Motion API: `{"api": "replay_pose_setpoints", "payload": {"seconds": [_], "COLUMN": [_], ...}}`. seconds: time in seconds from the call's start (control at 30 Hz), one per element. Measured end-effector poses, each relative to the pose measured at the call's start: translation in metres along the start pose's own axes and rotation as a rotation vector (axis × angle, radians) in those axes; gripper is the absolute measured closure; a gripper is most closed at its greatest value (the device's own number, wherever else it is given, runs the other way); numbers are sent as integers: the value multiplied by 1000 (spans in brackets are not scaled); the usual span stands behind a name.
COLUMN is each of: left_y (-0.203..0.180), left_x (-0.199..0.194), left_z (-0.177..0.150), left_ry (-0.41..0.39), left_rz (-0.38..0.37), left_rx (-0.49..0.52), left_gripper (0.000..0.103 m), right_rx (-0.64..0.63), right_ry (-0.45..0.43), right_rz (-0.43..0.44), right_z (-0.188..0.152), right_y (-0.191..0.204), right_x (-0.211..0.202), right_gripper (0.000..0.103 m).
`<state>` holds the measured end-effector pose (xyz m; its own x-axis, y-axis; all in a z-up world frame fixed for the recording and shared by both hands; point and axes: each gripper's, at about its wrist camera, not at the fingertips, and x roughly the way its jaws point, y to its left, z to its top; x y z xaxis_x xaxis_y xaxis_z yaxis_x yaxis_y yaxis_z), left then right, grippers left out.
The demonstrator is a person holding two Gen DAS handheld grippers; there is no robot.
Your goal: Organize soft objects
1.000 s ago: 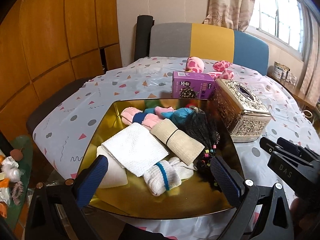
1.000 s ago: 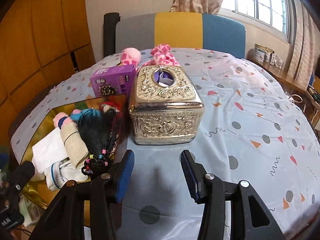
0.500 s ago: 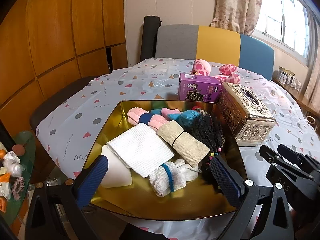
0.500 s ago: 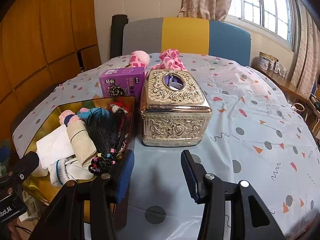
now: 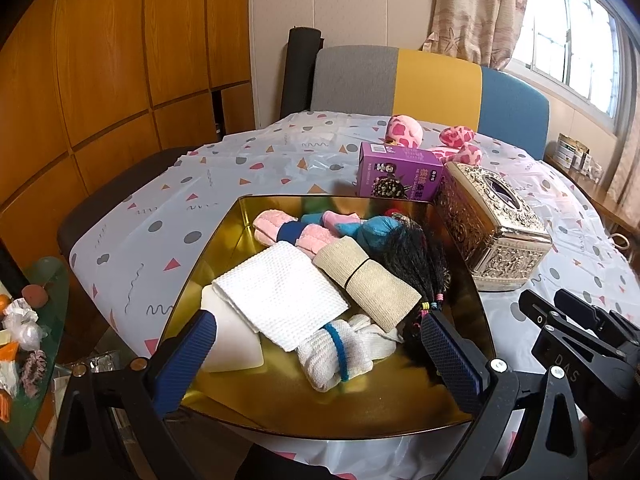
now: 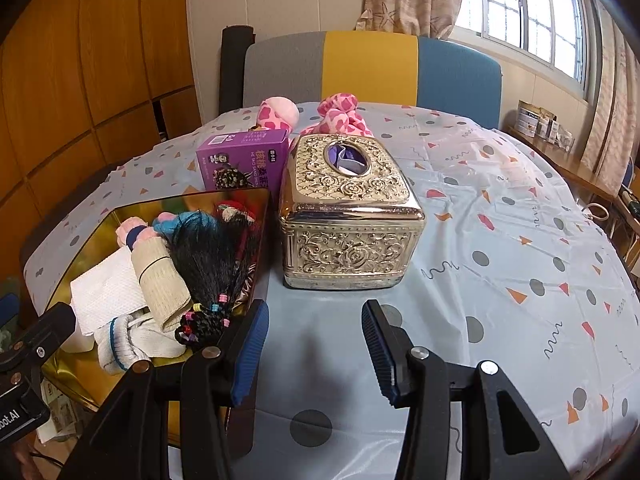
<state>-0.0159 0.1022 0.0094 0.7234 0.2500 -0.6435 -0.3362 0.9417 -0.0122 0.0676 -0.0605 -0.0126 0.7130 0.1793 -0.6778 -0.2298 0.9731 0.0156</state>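
A: Status of left tool (image 5: 316, 322)?

B: Released. Jaws spread wide over near rim of gold tray (image 5: 360, 408); no item pressed by either pad. Same spread as one second ago.

A: Status of right tool (image 6: 314, 308)?

B: Released, empty. Held above bare patterned cloth of desk (image 6: 520, 240), just in front of ornate metal tissue box (image 6: 348, 208). Gap between jaws unchanged across all three moments.

A: Location of soft items?

B: All inside tray. White waffle cloth (image 5: 280, 296) on top of white block (image 5: 232, 344) at left. Beige banded roll (image 5: 368, 280) at centre, touching cloth. Rolled white sock with blue band (image 5: 340, 352) at near side. Black hair piece with coloured beads (image 5: 412, 252) along right wall. Pink and blue fuzzy pieces (image 5: 280, 228) and teal bundle (image 5: 376, 230) at far end.

A: Changes against earlier frames?

B: Layout in tray identical; nothing lifted, nothing added. Framing only: in both views, scene sits slightly further right than one second ago, no visible shift since half a second ago.

A: Items outside tray?

B: Purple carton (image 5: 400, 176) upright behind tray, touching tissue box corner or just beside it; cannot tell which. Pink spotted plush (image 6: 280, 114) behind carton, near tricolour chair back (image 6: 368, 68). Positions as before.
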Motion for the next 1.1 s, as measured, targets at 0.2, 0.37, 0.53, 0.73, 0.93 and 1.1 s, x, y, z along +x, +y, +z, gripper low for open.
{"api": "replay_pose_setpoints", "payload": {"seconds": [0.2,0.37,0.53,0.73,0.93,1.1], "left_y": [0,0,1,2,2,2], "left_x": [0,0,1,1,1,1], "left_z": [-1,-1,-3,-3,-3,-3], "left_ry": [5,5,10,15,17,18], "left_rz": [3,3,6,9,9,9], "left_rx": [1,1,0,-3,-3,-2], "left_gripper": [0,0,0,0,0,0], "right_rx": [1,1,1,0,1,1], "right_ry": [-1,-1,-2,-4,-2,-3], "right_rz": [0,0,0,-1,-2,-4], "right_z": [0,0,0,0,0,0], "right_y": [-1,-1,-1,-1,-1,0], "right_x": [0,-1,-1,-3,-3,-4], "right_gripper": [54,54,54,54,54,54]}}
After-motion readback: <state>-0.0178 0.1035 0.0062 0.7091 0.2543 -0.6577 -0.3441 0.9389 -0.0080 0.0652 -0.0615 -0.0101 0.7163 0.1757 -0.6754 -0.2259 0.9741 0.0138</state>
